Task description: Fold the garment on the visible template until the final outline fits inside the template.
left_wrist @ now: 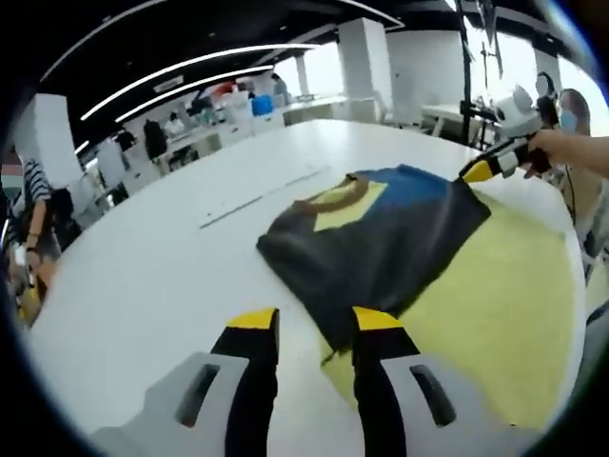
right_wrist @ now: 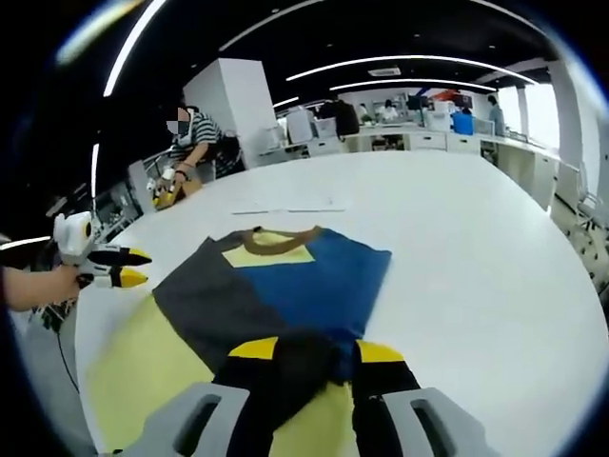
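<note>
A garment (left_wrist: 381,238) in dark grey and blue, with a brown collar, lies partly folded on a yellow template (left_wrist: 495,286) on the white table (left_wrist: 143,276). My left gripper (left_wrist: 314,328) hovers open just short of the garment's near corner, nothing between its fingers. In the right gripper view the same garment (right_wrist: 285,281) covers part of the template (right_wrist: 143,362). My right gripper (right_wrist: 314,357) has its jaws apart around a bunched dark edge of the cloth. The left gripper (right_wrist: 133,267) shows open at the left. The right gripper (left_wrist: 479,171), held by a hand, touches the garment's far corner.
Thin line marks (left_wrist: 257,205) run across the table behind the garment. A person in a striped shirt (right_wrist: 195,133) stands past the table's far edge. Desks with people and boxes (right_wrist: 419,119) fill the background. A stand (left_wrist: 471,76) rises behind the table.
</note>
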